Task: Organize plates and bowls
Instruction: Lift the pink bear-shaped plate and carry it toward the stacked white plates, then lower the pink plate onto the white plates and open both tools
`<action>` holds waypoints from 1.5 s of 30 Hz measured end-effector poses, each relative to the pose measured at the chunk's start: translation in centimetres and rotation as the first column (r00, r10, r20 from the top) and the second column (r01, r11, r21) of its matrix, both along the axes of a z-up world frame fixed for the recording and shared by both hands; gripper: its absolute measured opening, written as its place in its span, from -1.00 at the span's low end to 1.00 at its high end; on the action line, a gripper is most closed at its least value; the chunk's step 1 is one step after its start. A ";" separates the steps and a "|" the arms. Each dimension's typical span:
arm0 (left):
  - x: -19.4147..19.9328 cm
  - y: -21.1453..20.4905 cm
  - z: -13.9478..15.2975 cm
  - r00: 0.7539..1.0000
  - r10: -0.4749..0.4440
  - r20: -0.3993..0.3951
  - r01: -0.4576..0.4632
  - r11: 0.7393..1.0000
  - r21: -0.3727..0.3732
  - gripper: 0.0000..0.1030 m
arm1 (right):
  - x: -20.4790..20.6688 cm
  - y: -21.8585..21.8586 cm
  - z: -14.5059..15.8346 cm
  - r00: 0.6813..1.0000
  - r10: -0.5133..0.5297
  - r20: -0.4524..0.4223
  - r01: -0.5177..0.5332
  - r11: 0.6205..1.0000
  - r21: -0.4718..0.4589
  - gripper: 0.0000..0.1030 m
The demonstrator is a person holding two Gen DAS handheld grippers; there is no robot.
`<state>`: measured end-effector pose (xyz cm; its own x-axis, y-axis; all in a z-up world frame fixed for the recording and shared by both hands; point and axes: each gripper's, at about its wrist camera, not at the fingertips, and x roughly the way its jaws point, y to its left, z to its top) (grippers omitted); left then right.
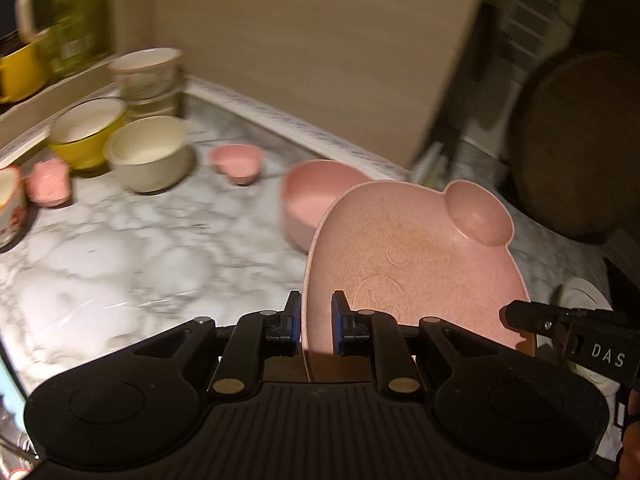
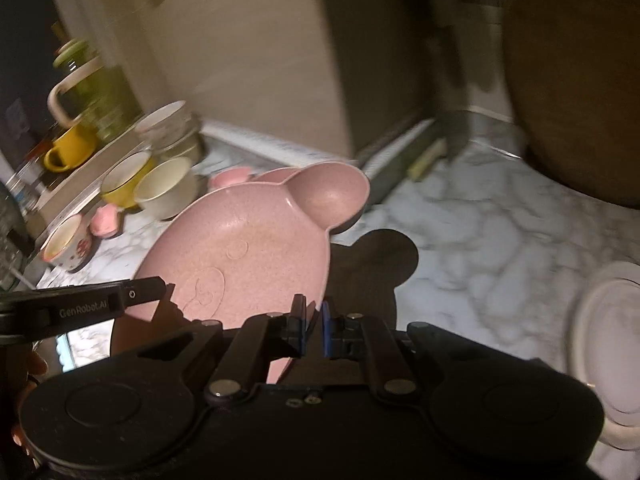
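A pink bear-shaped plate [image 1: 416, 256] with round ear wells is held tilted above the marble counter. My left gripper [image 1: 316, 314] is shut on its left rim. My right gripper [image 2: 313, 322] is shut on its right rim, and the plate [image 2: 248, 256] fills the middle of the right wrist view. A pink bowl [image 1: 316, 196] stands on the counter just behind the plate. A small pink dish [image 1: 238, 162], a cream bowl [image 1: 150, 156], a yellow bowl [image 1: 86, 130] and stacked bowls [image 1: 146, 74] stand at the back left.
A white plate stack [image 2: 608, 344] lies at the right. A large round wooden board [image 2: 576, 80] leans at the back right. A yellow mug [image 2: 70, 146] and a green jar [image 2: 100, 92] sit on a raised ledge at the left. A beige wall panel [image 1: 304, 48] stands behind.
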<state>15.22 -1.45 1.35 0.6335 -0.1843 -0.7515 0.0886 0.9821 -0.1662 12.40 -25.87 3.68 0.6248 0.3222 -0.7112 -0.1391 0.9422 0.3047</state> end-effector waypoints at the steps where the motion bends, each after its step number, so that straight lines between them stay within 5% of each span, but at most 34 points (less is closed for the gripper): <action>1: 0.1 -1.0 0.0 1.000 -0.020 0.001 0.020 1.000 0.002 -0.71 | -0.2 -1.0 0.1 1.000 -0.018 0.001 0.018 1.000 -0.001 -0.87; 9: 0.7 -8.9 -0.5 0.984 -0.180 -0.005 0.180 0.984 0.011 -0.71 | -2.0 -8.1 -0.6 0.988 -0.152 -0.009 0.151 0.988 -0.009 -0.88; 22: 0.5 -21.2 -1.5 0.924 -0.383 -0.001 0.383 0.924 0.010 -0.71 | -5.2 -18.7 -3.1 0.935 -0.352 -0.046 0.351 0.936 -0.027 -0.88; 45: 0.9 -33.0 -4.5 0.849 -0.527 -0.043 0.528 0.849 0.023 -0.71 | -6.5 -28.4 -7.0 0.849 -0.517 -0.104 0.510 0.856 -0.087 -0.88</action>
